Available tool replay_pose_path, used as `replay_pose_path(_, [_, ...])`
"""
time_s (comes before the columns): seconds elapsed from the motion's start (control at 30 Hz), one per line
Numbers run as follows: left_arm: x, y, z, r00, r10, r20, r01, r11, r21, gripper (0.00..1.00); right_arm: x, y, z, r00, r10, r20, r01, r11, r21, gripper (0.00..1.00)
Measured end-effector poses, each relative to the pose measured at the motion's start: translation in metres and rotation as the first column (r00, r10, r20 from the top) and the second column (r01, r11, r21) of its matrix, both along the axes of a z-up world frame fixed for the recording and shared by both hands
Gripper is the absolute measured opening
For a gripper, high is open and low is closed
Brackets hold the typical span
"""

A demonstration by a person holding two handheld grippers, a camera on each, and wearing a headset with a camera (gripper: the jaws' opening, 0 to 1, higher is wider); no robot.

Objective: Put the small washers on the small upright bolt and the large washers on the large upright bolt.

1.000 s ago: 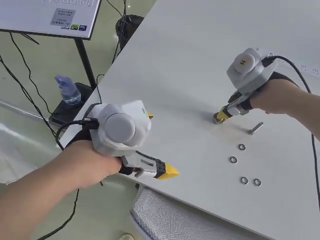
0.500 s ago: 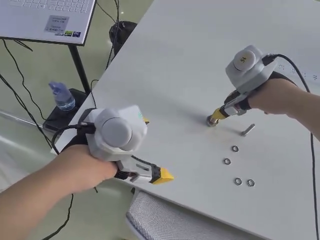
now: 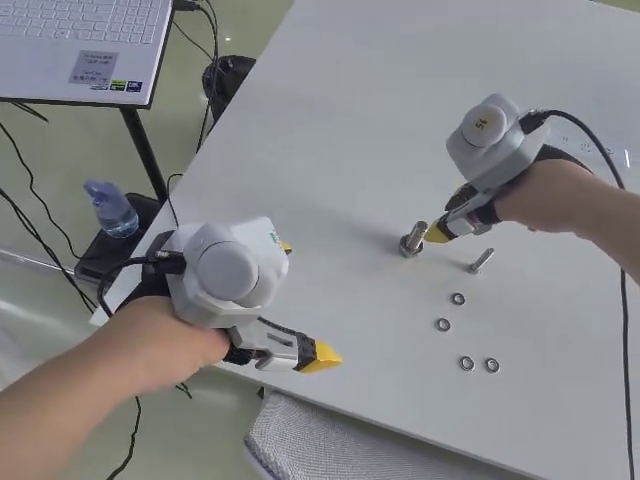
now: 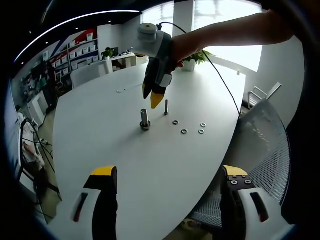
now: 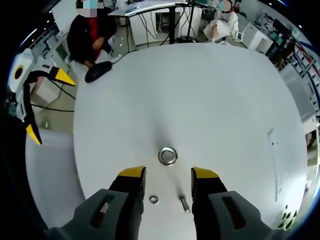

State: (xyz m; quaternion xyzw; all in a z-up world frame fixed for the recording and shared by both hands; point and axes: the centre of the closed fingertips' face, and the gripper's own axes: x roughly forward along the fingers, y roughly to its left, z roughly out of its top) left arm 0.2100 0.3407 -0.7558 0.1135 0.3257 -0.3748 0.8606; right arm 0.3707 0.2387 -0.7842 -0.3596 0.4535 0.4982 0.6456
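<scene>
White table [image 3: 330, 130] | right gripper [image 3: 437, 234] is backing off, jaws apart, large bolt [image 3: 411, 242] now standing just ahead | small bolt [image 3: 480, 262] is lying flat beside it, needing standing next | left gripper [image 3: 320, 355] is idling, jaws apart.

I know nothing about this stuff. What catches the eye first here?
The yellow-tipped right gripper hovers open just beside a large upright bolt on the white table. The left gripper hangs open at the table's near edge. Four washers lie loose by a small bolt.
</scene>
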Motion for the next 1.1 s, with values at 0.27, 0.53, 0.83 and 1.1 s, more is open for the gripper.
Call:
replay_pose_path(0.27, [0.005, -0.003, 0.004, 1.000, -0.001, 0.009, 0.001, 1.000, -0.007, 0.85, -0.011, -0.027, -0.002, 1.000, -0.016, -0.025, 0.017, 1.000, 0.017, 0.38])
replay_pose_path(0.53, [0.005, -0.002, 0.003, 1.000, 0.005, 0.005, -0.005, 1.000, -0.005, 0.86, -0.023, -0.049, -0.010, 0.998, -0.053, -0.040, 0.054, 0.999, 0.010, 0.38])
replay_pose_path(0.83, [0.001, -0.003, 0.002, 1.000, 0.004, 0.002, -0.004, 1.000, 0.001, 0.85, -0.030, -0.064, -0.013, 0.997, -0.072, -0.035, 0.072, 0.997, 0.000, 0.36])
replay_pose_path(1.1, [-0.002, -0.004, 0.003, 1.000, 0.010, 0.003, -0.010, 1.000, 0.000, 0.85, -0.040, -0.070, -0.019, 0.997, -0.074, -0.032, 0.073, 0.997, -0.008, 0.36])
